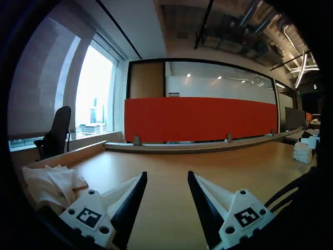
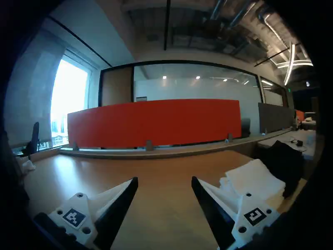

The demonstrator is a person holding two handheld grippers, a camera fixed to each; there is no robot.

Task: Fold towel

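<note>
Hovering empty, jaws apart on left gripper and right gripper, we judge the crumpled towel at eight o'clock light, limp, best pinched at a corner.

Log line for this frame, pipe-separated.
phase: pre-grasp | left gripper: open, empty, over table | right gripper: open, empty | crumpled towels: untouched | folded stack: by right gripper

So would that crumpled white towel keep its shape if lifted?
Probably not: the towel lies in soft, loose folds, so it would likely droop. It looks thin, so probably light. Pushed across the smooth desk, it may bunch rather than slide.
</note>
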